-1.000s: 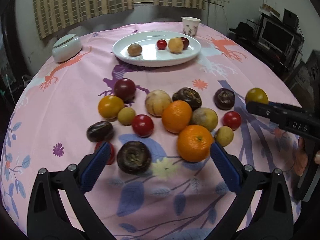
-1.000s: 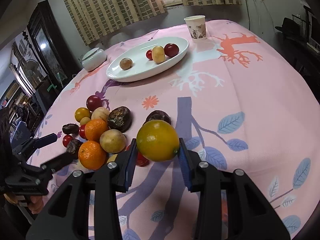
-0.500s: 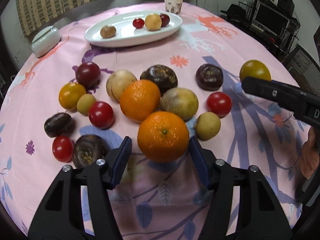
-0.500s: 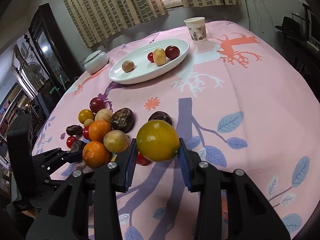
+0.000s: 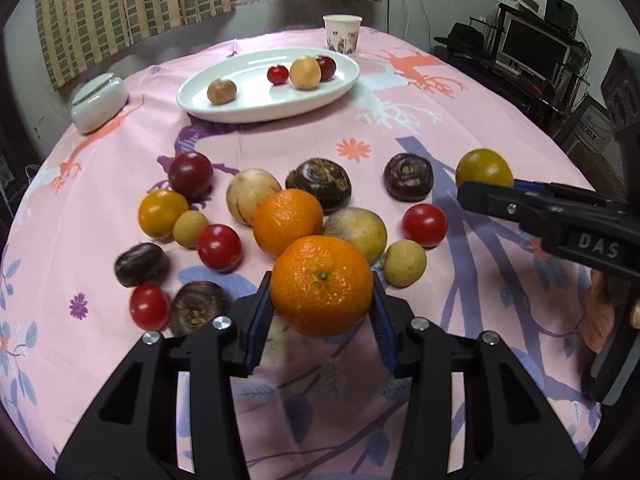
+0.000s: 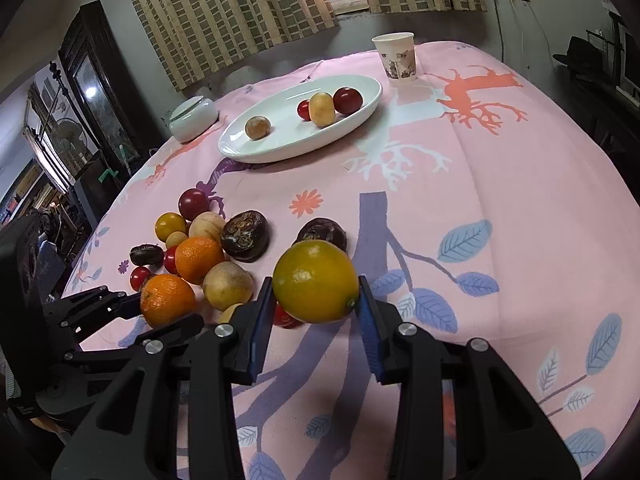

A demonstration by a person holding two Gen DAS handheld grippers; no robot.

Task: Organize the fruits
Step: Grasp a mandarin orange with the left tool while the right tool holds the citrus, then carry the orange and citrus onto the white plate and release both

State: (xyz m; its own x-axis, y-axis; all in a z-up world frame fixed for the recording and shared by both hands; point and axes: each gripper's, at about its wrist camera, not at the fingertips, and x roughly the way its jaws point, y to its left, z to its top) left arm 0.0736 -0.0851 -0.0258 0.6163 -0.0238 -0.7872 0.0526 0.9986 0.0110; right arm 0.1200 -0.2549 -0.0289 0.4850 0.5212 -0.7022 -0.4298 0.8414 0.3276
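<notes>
Orange fruit, a mandarin (image 5: 322, 285), is sitting clamped in my left gripper (image 5: 322, 312) at the near edge of the fruit pile (image 5: 280, 216) on the pink tablecloth (image 5: 400, 128). From the right wrist, my right gripper (image 6: 316, 308) is gripping a yellow-green citrus (image 6: 315, 281) before the white oval plate (image 6: 360, 114).

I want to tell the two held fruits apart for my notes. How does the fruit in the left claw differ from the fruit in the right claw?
The round orange fruit with dimpled skin in the left claw is bright orange; the smooth yellow-green citrus fruit in the right claw is greenish yellow. The orange shows its stem scar facing the camera; the citrus shows a nub low on its right side. Both are gripped between blue pads.
</notes>
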